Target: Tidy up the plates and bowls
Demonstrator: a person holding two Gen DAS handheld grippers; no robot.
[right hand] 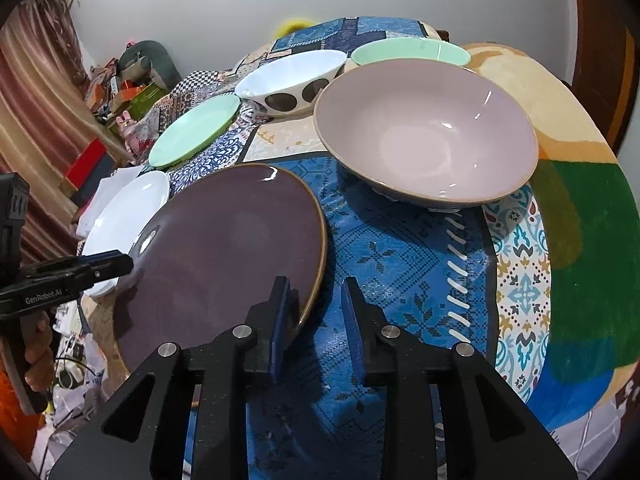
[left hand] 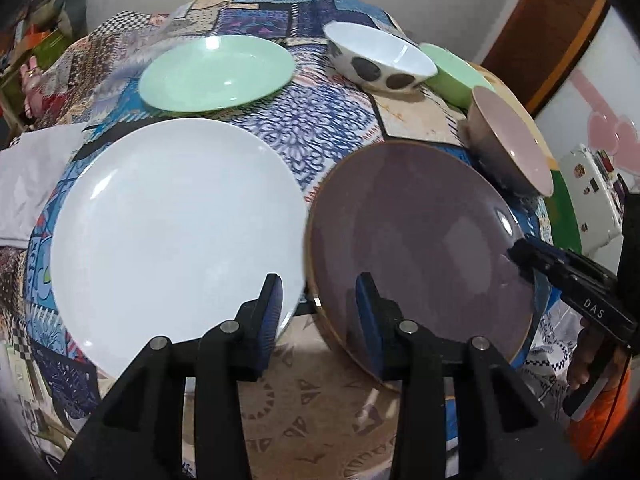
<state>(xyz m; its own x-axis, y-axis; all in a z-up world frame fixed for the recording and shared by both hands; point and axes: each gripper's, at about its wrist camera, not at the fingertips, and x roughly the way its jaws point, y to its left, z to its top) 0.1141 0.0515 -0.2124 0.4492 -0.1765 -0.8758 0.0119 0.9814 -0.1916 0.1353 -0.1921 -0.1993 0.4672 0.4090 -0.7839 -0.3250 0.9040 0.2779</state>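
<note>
Both grippers are hovering low at the near edge of the patchwork tablecloth [right hand: 404,240], and each is standing with its jaws parted and holding nothing. Left gripper [left hand: 320,300] is straddling the gap between the white plate [left hand: 176,240] and the purple plate [left hand: 420,236], which are lying just beside each other; right gripper [right hand: 316,312] is sitting at the purple plate's [right hand: 224,256] near right rim, one pad over the plate, the other over the cloth.

Going down in size: the pink bowl [right hand: 428,132] is resting behind the purple plate, then the green plate [left hand: 216,74] farther back, the spotted white bowl [left hand: 380,58] beside it, and the green bowl [left hand: 452,74] touching or nearly touching the spotted one.

Nothing is stacked yet, so the sorting is judged barely begun. The step in hand looks like taking the purple plate by its rim. To do that well, the right jaws should be turning so one pad slides under the lip and one over it, gripping deep enough that the glazed plate is not tipping out, while the left gripper is keeping clear of the white plate.
</note>
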